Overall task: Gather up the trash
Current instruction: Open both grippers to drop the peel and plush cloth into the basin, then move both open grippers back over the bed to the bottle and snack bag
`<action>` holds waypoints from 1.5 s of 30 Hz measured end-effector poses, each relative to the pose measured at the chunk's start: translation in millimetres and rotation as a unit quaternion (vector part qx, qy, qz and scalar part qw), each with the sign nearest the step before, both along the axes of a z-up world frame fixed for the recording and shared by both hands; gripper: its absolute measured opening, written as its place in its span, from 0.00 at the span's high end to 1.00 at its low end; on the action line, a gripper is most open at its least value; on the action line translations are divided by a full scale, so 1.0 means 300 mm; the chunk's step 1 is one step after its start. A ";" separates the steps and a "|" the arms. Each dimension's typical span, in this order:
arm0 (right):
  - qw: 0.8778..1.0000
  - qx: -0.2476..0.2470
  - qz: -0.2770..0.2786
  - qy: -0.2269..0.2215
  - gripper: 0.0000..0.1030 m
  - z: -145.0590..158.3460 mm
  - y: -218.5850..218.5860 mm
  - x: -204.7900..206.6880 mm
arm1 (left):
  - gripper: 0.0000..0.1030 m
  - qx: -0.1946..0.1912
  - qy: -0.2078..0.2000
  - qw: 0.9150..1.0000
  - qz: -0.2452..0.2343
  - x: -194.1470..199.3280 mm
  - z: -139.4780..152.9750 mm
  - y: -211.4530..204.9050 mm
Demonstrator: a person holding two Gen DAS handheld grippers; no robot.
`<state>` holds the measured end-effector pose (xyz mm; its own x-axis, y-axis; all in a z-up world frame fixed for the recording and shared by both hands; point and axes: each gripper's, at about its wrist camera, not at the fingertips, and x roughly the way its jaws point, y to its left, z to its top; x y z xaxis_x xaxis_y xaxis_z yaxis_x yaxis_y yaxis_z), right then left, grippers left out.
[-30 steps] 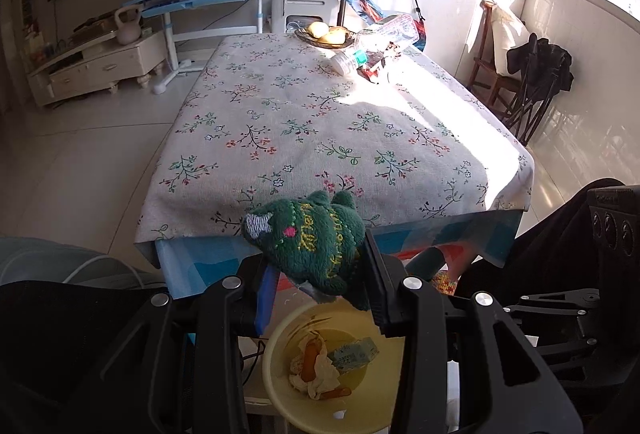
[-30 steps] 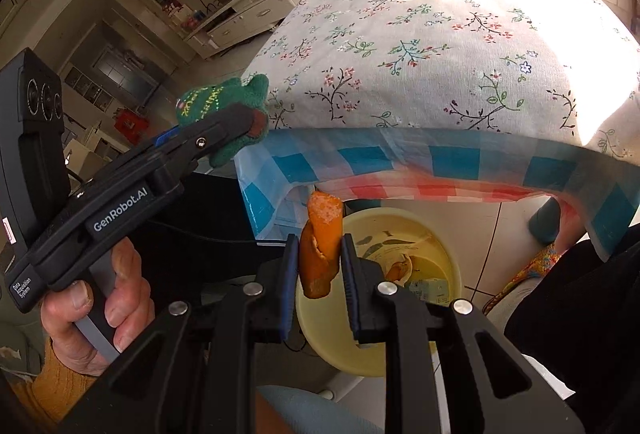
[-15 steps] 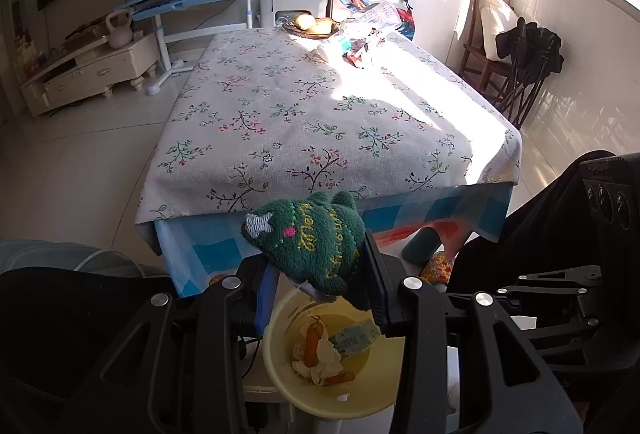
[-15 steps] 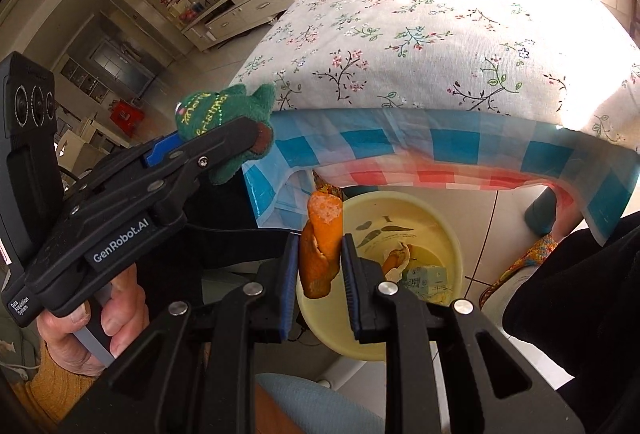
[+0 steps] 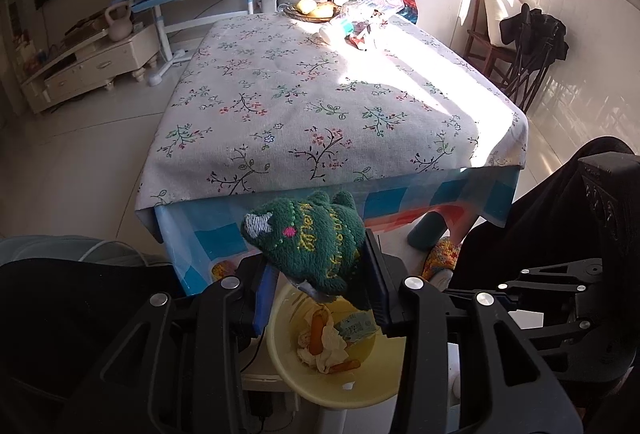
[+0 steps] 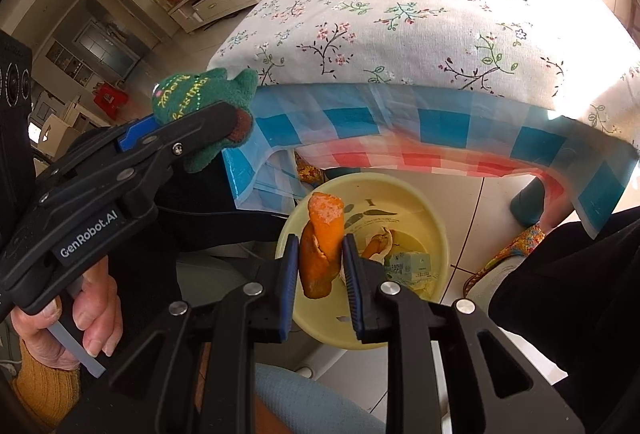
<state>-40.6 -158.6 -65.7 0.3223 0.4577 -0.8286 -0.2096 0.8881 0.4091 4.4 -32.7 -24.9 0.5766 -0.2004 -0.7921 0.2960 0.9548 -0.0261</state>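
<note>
Right gripper: clamped on orange peel, long axis upright.
Left gripper: clamped on green plush toy.
Yellow bin: directly below both; peel nearer its opening.

view: table edge sits higher in left wrist frame than before | yellow bin shows more of its inside | grips: unchanged
</note>
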 end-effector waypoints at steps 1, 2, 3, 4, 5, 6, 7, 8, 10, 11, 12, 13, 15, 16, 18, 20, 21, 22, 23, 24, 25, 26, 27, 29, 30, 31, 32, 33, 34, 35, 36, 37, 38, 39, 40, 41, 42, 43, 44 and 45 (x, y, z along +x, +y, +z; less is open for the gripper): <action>1.000 -0.004 0.000 0.001 0.72 -0.003 0.002 -0.002 | 0.62 0.002 0.013 1.000 -0.002 0.005 -0.012 -0.002; 1.000 -0.008 0.001 0.002 0.64 -0.005 0.003 -0.002 | 0.61 0.005 0.028 1.000 -0.005 0.011 -0.029 -0.005; 1.000 -0.012 0.000 0.005 0.60 -0.009 0.004 -0.003 | 0.61 0.011 0.043 0.999 -0.006 0.016 -0.049 -0.008; 1.000 -0.016 -0.002 0.004 0.55 -0.010 0.003 -0.004 | 0.61 0.018 0.054 0.998 -0.006 0.019 -0.063 -0.011; 1.000 -0.018 -0.006 0.003 0.54 -0.007 0.001 -0.006 | 0.60 0.022 0.062 0.998 -0.007 0.020 -0.076 -0.016; 1.000 -0.016 -0.009 0.002 0.54 -0.005 -0.005 -0.007 | 0.60 0.024 0.063 0.998 -0.007 0.018 -0.081 -0.018; 1.000 -0.015 -0.014 0.001 0.52 -0.003 -0.012 -0.007 | 0.59 0.023 0.062 0.998 -0.007 0.015 -0.079 -0.018; 1.000 -0.015 -0.019 0.000 0.49 -0.002 -0.019 -0.006 | 0.58 0.019 0.061 0.998 -0.006 0.014 -0.076 -0.015; 0.999 -0.011 -0.030 -0.003 0.46 0.002 -0.033 -0.006 | 0.58 0.010 0.058 0.998 -0.001 0.014 -0.068 -0.004; 0.999 -0.009 -0.034 -0.005 0.46 0.002 -0.038 -0.005 | 0.58 0.003 0.054 0.999 0.001 0.013 -0.060 0.002; 0.999 -0.007 -0.039 -0.007 0.45 0.005 -0.044 -0.005 | 0.58 -0.006 0.048 0.999 0.002 0.012 -0.047 0.009; 0.999 -0.004 -0.043 -0.010 0.44 0.011 -0.048 -0.006 | 0.57 -0.015 0.039 0.999 0.004 0.010 -0.033 0.014; 0.998 0.005 -0.056 -0.025 0.42 0.031 -0.060 -0.006 | 0.53 -0.035 0.012 0.999 0.007 0.001 0.003 0.029; 0.997 0.007 -0.063 -0.037 0.41 0.046 -0.068 -0.005 | 0.50 -0.045 -0.006 0.999 0.010 -0.001 0.026 0.036; 0.995 0.002 -0.075 -0.069 0.40 0.092 -0.086 0.004 | 0.46 -0.060 -0.041 0.997 0.016 0.000 0.074 0.048; 0.991 0.005 -0.091 -0.095 0.34 0.138 -0.115 0.025 | 0.43 -0.074 -0.067 0.995 0.015 0.016 0.117 0.053; 0.989 0.008 -0.102 -0.107 0.34 0.159 -0.134 0.039 | 0.42 -0.077 -0.076 0.994 0.017 0.030 0.133 0.054; 0.987 0.010 -0.111 -0.116 0.33 0.178 -0.154 0.056 | 0.42 -0.077 -0.084 0.993 0.018 0.049 0.148 0.054; 0.985 0.013 -0.118 -0.122 0.33 0.194 -0.173 0.077 | 0.41 -0.078 -0.090 0.993 0.019 0.071 0.159 0.053; 0.984 0.015 -0.124 -0.125 0.33 0.205 -0.190 0.104 | 0.40 -0.077 -0.093 0.992 0.020 0.095 0.168 0.052; 0.984 0.015 -0.128 -0.126 0.32 0.215 -0.205 0.133 | 0.39 -0.076 -0.096 0.992 0.022 0.123 0.176 0.049; 0.983 0.013 -0.133 -0.129 0.32 0.225 -0.218 0.165 | 0.38 -0.074 -0.096 0.992 0.022 0.152 0.183 0.048; 0.982 0.012 -0.137 -0.132 0.32 0.236 -0.230 0.197 | 0.38 -0.072 -0.096 0.993 0.021 0.182 0.189 0.043; 0.980 0.013 -0.143 -0.140 0.32 0.255 -0.247 0.265 | 0.37 -0.069 -0.099 0.993 0.021 0.245 0.198 0.035; 0.979 0.013 -0.146 -0.145 0.32 0.266 -0.255 0.302 | 0.37 -0.068 -0.099 0.993 0.020 0.276 0.202 0.029; 0.977 0.014 -0.149 -0.149 0.32 0.276 -0.263 0.341 | 0.36 -0.067 -0.099 0.993 0.018 0.310 0.204 0.022; 0.976 0.014 -0.154 -0.154 0.31 0.283 -0.267 0.377 | 0.36 -0.066 -0.100 0.993 0.016 0.342 0.204 0.015; 0.974 0.012 -0.159 -0.158 0.31 0.288 -0.268 0.417 | 0.36 -0.064 -0.100 0.993 0.015 0.374 0.205 0.008; 0.973 0.011 -0.163 -0.160 0.31 0.289 -0.268 0.458 | 0.36 -0.061 -0.100 0.993 0.012 0.409 0.206 0.000; 0.972 0.012 -0.169 -0.160 0.31 0.283 -0.275 0.504 | 0.36 -0.058 -0.099 0.993 0.010 0.442 0.204 -0.010; 0.971 0.011 -0.176 -0.159 0.31 0.281 -0.277 0.546 | 0.36 -0.054 -0.099 0.994 0.007 0.473 0.201 -0.017; 0.970 0.011 -0.183 -0.158 0.31 0.273 -0.277 0.587 | 0.35 -0.049 -0.099 0.994 0.003 0.506 0.199 -0.024; 0.969 0.011 -0.190 -0.154 0.31 0.263 -0.280 0.630 | 0.35 -0.044 -0.099 0.994 0.000 0.536 0.195 -0.031; 0.968 0.009 -0.198 -0.151 0.31 0.253 -0.286 0.674 | 0.35 -0.040 -0.098 0.994 -0.003 0.566 0.193 -0.037; 0.967 0.008 -0.204 -0.149 0.31 0.242 -0.287 0.711 | 0.35 -0.037 -0.097 0.995 -0.007 0.596 0.189 -0.043; 0.967 0.007 -0.211 -0.145 0.31 0.232 -0.298 0.740 | 0.34 -0.035 -0.095 0.995 -0.010 0.626 0.184 -0.048; 0.966 0.005 -0.216 -0.141 0.31 0.219 -0.299 0.776 | 0.33 -0.033 -0.094 0.995 -0.013 0.656 0.179 -0.054; 0.966 0.002 -0.219 -0.137 0.31 0.206 -0.300 0.811 | 0.33 -0.030 -0.093 0.995 -0.014 0.685 0.173 -0.062; 0.966 -0.002 -0.221 -0.133 0.31 0.191 -0.300 0.844 | 0.32 -0.029 -0.091 0.995 -0.016 0.715 0.168 -0.068; 0.966 -0.007 -0.223 -0.128 0.31 0.176 -0.303 0.877 | 0.32 -0.029 -0.088 0.996 -0.017 0.745 0.163 -0.074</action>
<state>222.5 -249.4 -12.8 0.6804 0.2156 -0.7004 0.1024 0.9184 0.3822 227.8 -54.8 23.9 0.6970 -0.2646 -0.6665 0.3327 0.9427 -0.0263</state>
